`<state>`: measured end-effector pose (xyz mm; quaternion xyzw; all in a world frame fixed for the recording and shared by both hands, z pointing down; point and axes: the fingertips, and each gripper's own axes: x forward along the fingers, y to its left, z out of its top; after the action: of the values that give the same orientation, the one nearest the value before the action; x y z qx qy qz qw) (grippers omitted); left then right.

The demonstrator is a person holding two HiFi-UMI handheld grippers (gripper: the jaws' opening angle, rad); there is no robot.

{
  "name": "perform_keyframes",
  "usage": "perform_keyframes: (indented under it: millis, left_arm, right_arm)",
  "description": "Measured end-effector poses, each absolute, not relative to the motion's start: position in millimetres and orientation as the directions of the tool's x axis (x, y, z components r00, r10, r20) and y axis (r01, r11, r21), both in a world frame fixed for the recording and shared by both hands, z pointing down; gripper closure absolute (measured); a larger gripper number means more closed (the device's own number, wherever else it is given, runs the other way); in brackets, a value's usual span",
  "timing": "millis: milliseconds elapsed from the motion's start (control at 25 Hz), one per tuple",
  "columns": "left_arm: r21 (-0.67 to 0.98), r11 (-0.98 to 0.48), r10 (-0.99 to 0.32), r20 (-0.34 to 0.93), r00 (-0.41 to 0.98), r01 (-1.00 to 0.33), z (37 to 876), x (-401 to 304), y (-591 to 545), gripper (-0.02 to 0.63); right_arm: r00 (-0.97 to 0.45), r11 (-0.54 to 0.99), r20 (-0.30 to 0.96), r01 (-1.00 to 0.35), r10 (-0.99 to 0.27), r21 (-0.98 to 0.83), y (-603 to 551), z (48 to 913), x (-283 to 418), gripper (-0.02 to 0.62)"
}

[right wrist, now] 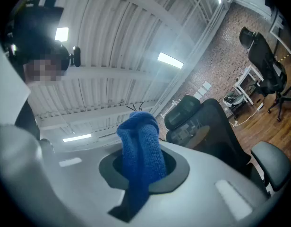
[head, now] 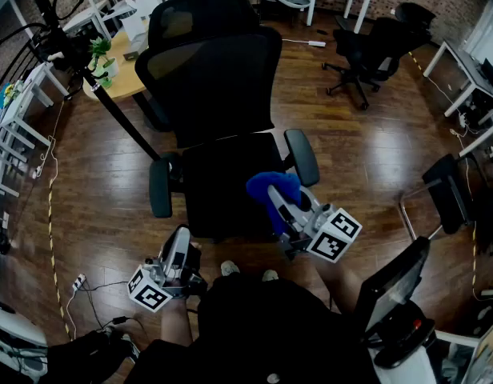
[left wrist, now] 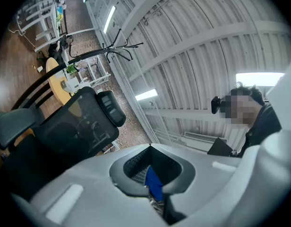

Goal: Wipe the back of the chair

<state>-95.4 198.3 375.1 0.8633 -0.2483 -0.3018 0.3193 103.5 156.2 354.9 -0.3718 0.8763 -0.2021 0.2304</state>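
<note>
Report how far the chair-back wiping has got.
Done: the right gripper is clamped on the blue cloth. In hand: it hangs over the seat, short of the backrest, with the cloth apart from it. Left: the whole wipe of the backrest. The left gripper, jaws together, sits low by the seat's front edge.

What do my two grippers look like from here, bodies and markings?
Left gripper and right gripper share pale grey moulded bodies with dark-lined tongs. Each carries a white cube with black square markers. The person's top is dark.

Cloth (head: 274, 184) in right claw (head: 277, 201), before chair (head: 214, 78)
</note>
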Motion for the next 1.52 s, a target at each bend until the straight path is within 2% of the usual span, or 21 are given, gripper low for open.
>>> perform_keyframes:
  millis: [240,480,680,880,1200,1280,1400,1520]
  left_arm:
    - [0.706,-0.674,-0.617,-0.375,0.692,-0.219,392,-108,149,0.6]
    - [0.712,-0.686,-0.59,-0.424,0.687,-0.15,396,-145,51,0.6]
    - [0.722,-0.68,-0.584,-0.428,0.69,-0.127,398,-165,-9,0.6]
    - [0.764,-0.633,-0.614,-0.396,0.682,-0.127,412,-170,-28,0.6]
    - [0.759,-0.59,-0.734,-0.363,0.574,-0.276,400,-206,-27,0.6]
    - [0.761,-0.571,-0.77,-0.367,0.522,-0.308,401,-221,-25,0.6]
    - [0.771,-0.535,-0.816,-0.367,0.446,-0.345,404,-240,-26,0.6]
    - [0.774,-0.518,-0.832,-0.356,0.425,-0.365,409,-245,-28,0.6]
  right_arm:
    - [-0.61,0.644,-0.259,-0.579,-0.749,-0.5,92,353,84,0.561]
    - [-0.558,0.604,-0.243,-0.671,-0.793,-0.43,-17,326,59,0.561]
    - [-0.496,0.544,-0.222,-0.766,-0.839,-0.344,-104,282,59,0.561]
    - [-0.489,0.548,-0.266,-0.801,-0.831,-0.239,-188,224,52,0.561]
    - [-0.662,0.737,-0.344,-0.656,-0.666,-0.163,-308,157,-27,0.561]
    - [-0.661,0.721,-0.308,-0.677,-0.685,-0.151,-338,153,-47,0.561]
    - [-0.584,0.604,-0.167,-0.79,-0.794,-0.108,-392,171,-63,0.561]
    - [-0.509,0.495,-0.09,-0.858,-0.856,0.14,-415,191,-68,0.561]
